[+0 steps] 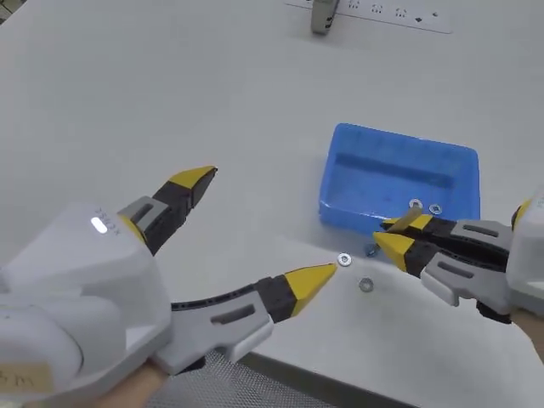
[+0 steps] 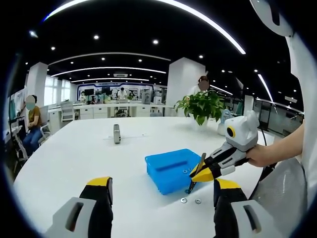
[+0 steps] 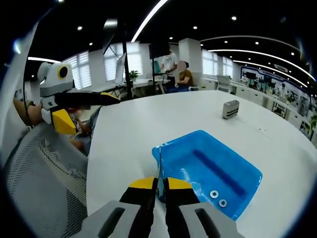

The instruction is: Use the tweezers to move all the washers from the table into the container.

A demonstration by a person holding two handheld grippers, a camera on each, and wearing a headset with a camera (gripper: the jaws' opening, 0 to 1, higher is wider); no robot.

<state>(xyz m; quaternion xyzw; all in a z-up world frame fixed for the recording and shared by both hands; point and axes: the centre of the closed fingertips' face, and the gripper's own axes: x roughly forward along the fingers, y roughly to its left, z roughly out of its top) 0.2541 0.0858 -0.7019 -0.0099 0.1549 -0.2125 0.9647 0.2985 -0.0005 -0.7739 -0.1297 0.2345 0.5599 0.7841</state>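
Observation:
My right gripper (image 1: 387, 235) is shut on the tweezers (image 1: 406, 220), at the near edge of the blue container (image 1: 399, 170). The tweezers' tip (image 1: 371, 251) points down at the table just in front of that edge. Two washers (image 1: 344, 259) (image 1: 365, 286) lie on the white table beside the tip. Two more washers (image 1: 415, 205) (image 1: 435, 209) rest inside the container. My left gripper (image 1: 255, 229) is open and holds nothing, to the left of the loose washers. The right gripper view looks down its shut jaws, gripper (image 3: 159, 182), over the container (image 3: 198, 148) and its washers (image 3: 214, 194).
A power strip (image 1: 374, 10) and a small grey device (image 1: 321, 15) lie at the table's far side. The table's near edge runs just below the grippers, with a mesh chair seat (image 1: 229, 374) beneath it. A potted plant (image 2: 200, 104) stands far off.

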